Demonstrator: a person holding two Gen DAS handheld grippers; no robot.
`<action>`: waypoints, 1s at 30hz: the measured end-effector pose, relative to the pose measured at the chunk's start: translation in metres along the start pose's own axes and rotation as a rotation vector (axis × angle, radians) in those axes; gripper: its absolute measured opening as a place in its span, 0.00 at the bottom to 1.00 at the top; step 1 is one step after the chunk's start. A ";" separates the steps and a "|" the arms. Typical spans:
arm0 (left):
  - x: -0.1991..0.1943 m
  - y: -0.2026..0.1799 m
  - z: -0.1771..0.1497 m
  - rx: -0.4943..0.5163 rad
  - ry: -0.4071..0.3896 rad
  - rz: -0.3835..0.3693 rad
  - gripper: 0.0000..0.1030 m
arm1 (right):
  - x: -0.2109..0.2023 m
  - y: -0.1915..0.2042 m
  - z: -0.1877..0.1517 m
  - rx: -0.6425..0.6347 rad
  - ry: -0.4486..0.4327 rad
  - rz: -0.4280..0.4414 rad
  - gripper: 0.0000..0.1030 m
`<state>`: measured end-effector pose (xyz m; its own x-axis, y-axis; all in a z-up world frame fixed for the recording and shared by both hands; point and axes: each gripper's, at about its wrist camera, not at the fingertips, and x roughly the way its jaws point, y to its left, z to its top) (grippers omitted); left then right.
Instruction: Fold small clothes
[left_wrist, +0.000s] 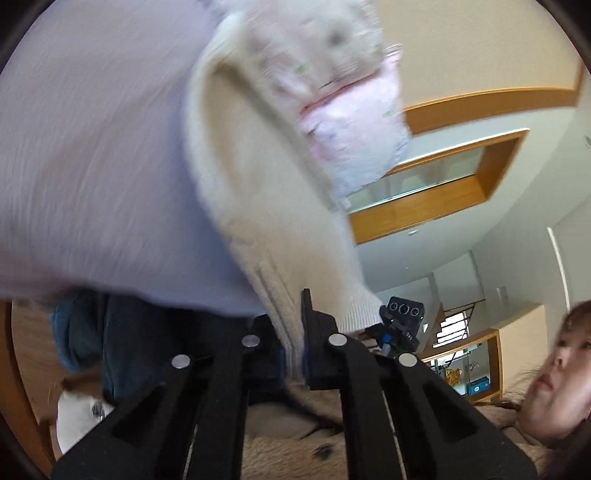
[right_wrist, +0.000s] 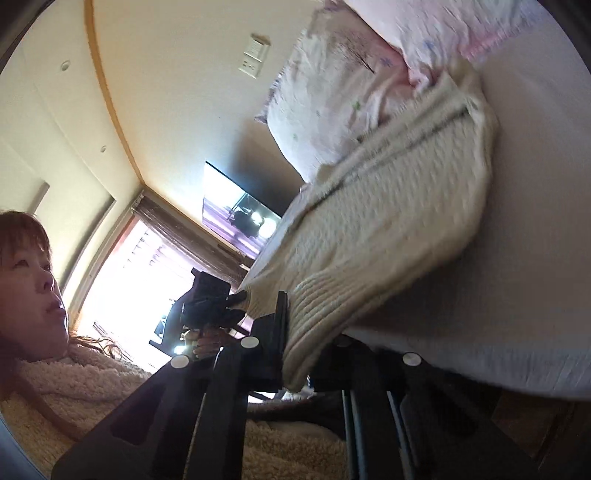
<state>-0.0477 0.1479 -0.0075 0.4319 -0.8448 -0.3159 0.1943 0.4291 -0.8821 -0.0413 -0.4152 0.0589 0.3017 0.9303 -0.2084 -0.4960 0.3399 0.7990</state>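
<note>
A cream knitted sweater lies on a pale lavender bed sheet. My left gripper is shut on the sweater's ribbed hem at one corner. My right gripper is shut on the ribbed hem at the other corner, with the sweater stretching away over the sheet. Both views are tilted and blurred. The right gripper shows in the left wrist view, and the left gripper shows in the right wrist view.
A pink floral pillow lies beyond the sweater; it also shows in the right wrist view. The person in a fluffy beige top stands close behind the grippers. A bright window and a dark screen are on the walls.
</note>
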 end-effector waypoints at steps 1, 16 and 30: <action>-0.003 -0.010 0.012 0.029 -0.027 0.001 0.06 | 0.000 0.009 0.019 -0.042 -0.022 -0.020 0.08; 0.125 0.027 0.270 -0.097 -0.261 0.326 0.14 | 0.129 -0.129 0.248 0.210 -0.172 -0.611 0.16; 0.068 0.057 0.241 -0.116 -0.174 0.420 0.68 | 0.080 -0.115 0.230 0.133 -0.403 -0.543 0.99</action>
<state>0.2052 0.1919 0.0049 0.5949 -0.5354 -0.5996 -0.1244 0.6756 -0.7267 0.2267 -0.4109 0.0800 0.7713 0.5007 -0.3929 -0.0932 0.6995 0.7085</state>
